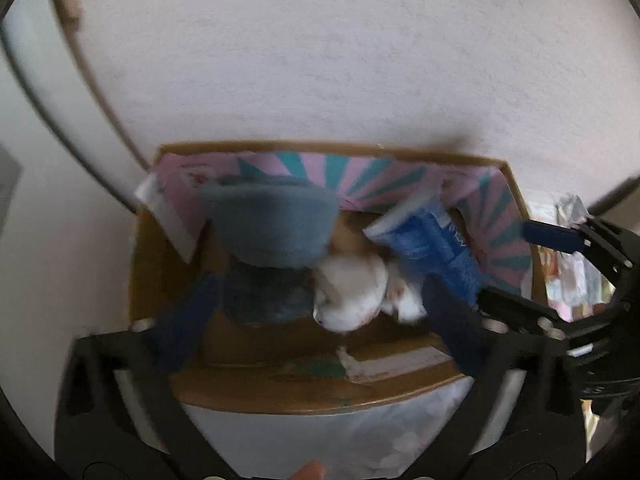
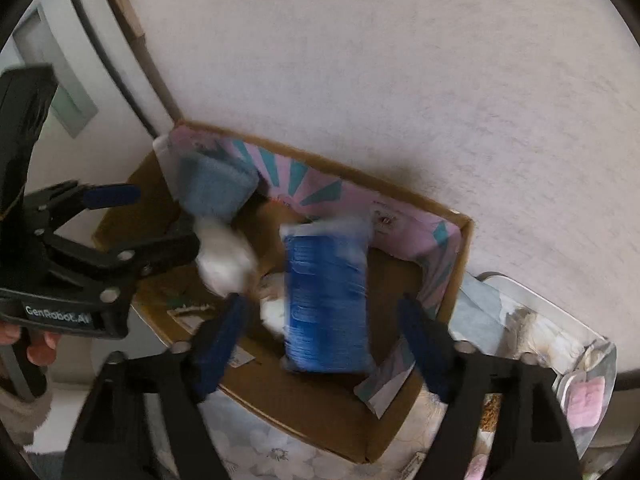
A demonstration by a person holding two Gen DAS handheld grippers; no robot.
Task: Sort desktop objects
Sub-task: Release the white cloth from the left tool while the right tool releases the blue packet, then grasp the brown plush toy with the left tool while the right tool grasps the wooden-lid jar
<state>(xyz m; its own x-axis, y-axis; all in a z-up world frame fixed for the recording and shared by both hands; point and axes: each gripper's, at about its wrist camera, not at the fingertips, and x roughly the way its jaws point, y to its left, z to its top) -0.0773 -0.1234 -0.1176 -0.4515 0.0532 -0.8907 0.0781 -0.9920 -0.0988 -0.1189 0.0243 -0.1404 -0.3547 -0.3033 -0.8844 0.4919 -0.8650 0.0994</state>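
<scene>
1. Cardboard box (image 2: pixel 304 408) sits directly below and ahead of both claws, its inner walls lined with pink paper printed with teal rays (image 1: pixel 360 176).
2. Beyond the box, past the claws' tips, rises a pale textured wall (image 1: pixel 360 60).
3. Inside the box, a blue packet (image 2: pixel 326 304) lies between the spread fingers of the right claw (image 2: pixel 324 340); neither finger touches it, and the jaws stand wide.
4. A grey-blue fuzzy item (image 1: pixel 272 224) lies ahead of the left claw (image 1: pixel 316 320), toward its left finger. That claw is also spread wide and grips nothing.
5. A white soft item (image 1: pixel 352 292) rests between the left claw's fingers, beside the blue packet. Blur hides what it is.
6. To the right of the right claw, outside the box, stands a clear tray (image 2: pixel 600 344) of small items.
</scene>
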